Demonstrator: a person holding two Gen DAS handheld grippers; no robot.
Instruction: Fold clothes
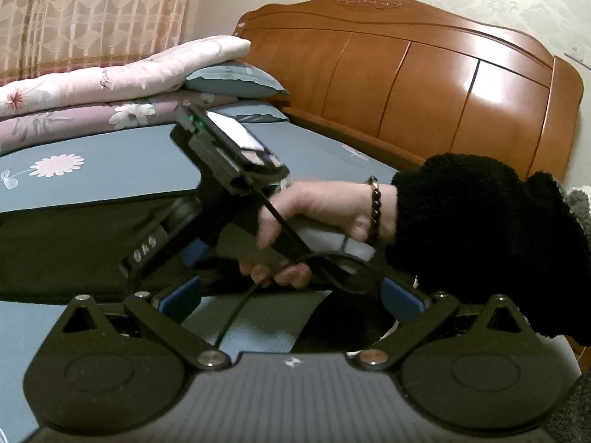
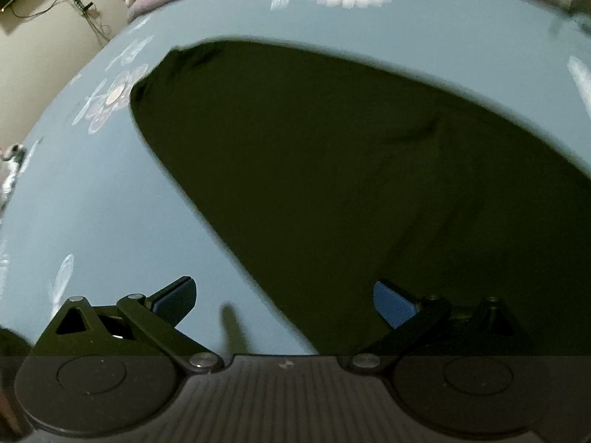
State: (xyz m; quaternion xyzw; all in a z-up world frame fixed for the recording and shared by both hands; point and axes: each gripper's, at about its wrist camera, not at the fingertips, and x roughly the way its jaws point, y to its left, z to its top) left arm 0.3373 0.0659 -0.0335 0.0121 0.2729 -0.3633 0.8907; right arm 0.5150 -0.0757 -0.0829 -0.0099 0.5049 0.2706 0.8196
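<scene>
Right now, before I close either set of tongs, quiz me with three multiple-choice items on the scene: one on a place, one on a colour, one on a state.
1. Where does the dark garment lie?
A. flat on the blue floral bedsheet
B. draped over the wooden headboard
C. on the floor

2. What colour are the pads on the right tongs?
A. red
B. blue
C. yellow

3. How do the left tongs stand?
A. shut on the garment
C. open, holding nothing
B. shut on a pillow

Answers: 1 A, the garment is spread on the sheet in both views. 2 B, both pads show blue in the right wrist view. 3 C, the pads stand wide apart with no cloth between them.
</scene>
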